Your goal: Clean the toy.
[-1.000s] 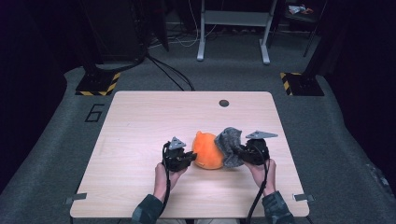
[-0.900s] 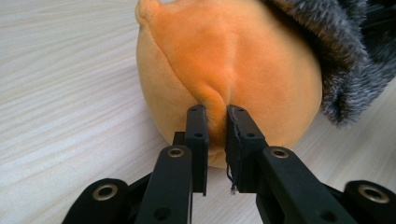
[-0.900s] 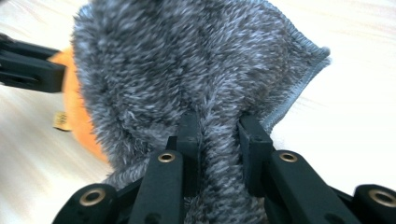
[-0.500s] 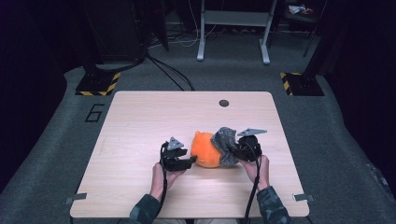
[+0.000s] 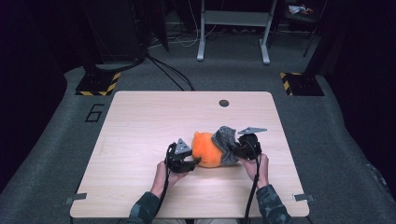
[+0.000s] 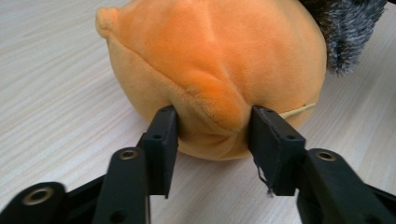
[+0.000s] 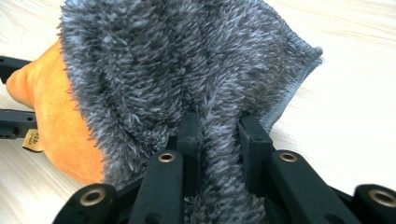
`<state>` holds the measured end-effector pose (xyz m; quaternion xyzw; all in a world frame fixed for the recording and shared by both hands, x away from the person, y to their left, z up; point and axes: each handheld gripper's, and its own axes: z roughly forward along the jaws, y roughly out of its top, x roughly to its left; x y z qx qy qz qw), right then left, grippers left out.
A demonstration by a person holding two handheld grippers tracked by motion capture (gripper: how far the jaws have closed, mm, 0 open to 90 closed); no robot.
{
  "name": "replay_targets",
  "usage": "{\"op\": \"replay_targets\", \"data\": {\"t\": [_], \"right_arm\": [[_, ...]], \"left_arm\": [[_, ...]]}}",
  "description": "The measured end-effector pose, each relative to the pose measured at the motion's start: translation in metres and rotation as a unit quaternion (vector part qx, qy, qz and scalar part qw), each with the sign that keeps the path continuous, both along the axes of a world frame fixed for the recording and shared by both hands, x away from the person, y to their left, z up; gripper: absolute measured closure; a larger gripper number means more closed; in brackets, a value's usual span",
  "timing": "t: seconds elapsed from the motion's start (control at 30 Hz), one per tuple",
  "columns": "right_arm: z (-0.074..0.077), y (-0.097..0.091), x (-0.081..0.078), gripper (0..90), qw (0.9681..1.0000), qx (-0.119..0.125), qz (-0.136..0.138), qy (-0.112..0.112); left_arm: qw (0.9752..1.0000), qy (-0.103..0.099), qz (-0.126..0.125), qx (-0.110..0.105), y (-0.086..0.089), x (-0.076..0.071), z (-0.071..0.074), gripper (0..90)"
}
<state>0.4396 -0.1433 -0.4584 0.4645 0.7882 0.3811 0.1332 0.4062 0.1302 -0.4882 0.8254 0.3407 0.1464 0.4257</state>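
Orange plush toy (image 5: 207,149) seen near middle of table (image 5: 140,121), grey fuzzy cloth (image 5: 224,140) draped over its right side. Left gripper (image 6: 212,126) jaws, just closing, pressed on fold of orange plush. Right gripper (image 7: 218,133) clamped on pinch of grey pile. Risks judged: shallow plush fold slipped from left jaws if pulled hard; cloth stretched or seam strained by opposed pulling
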Motion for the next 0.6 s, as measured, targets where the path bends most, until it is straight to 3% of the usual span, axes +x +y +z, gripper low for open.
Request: {"op": "replay_targets", "data": {"t": [0.03, 0.1, 0.2, 0.27, 0.3, 0.4, 0.47, 0.6], "right_arm": [[0.0, 0.0, 0.0, 73.9, 1.0, 0.001, 0.0, 0.0], [0.0, 0.0, 0.0, 73.9, 1.0, 0.001, -0.001, -0.001], [0.0, -0.001, 0.0, 73.9, 1.0, 0.002, -0.003, -0.004], [0.0, -0.002, 0.0, 73.9, 1.0, 0.006, -0.003, -0.005], [0.002, -0.004, -0.003, 73.9, 0.9998, 0.012, -0.008, -0.012], [0.005, -0.007, -0.005, 73.9, 0.9996, 0.013, -0.01, -0.022], [0.01, -0.009, -0.008, 73.8, 0.9994, 0.018, -0.01, -0.027], [0.025, -0.007, -0.013, 73.9, 0.9989, 0.022, -0.007, -0.041]], "left_arm": [[1.0, -0.001, -0.002, 0.004, -0.001, -0.001, -0.001, 61.2], [1.0, -0.008, -0.002, 0.005, -0.002, -0.001, -0.001, 64.1], [1.0, -0.007, 0.0, -0.001, -0.004, -0.002, -0.001, 76.1], [1.0, 0.002, 0.001, -0.007, -0.003, -0.001, 0.001, 78.7], [0.9996, 0.012, 0.007, -0.025, -0.001, 0.0, 0.002, 79.6], [0.9988, 0.022, 0.011, -0.041, 0.002, 0.001, 0.006, 80.8], [0.9972, 0.04, 0.013, -0.062, 0.002, 0.002, 0.01, 81.2], [0.9949, 0.057, 0.021, -0.081, 0.001, 0.003, 0.016, 81.4]]}}
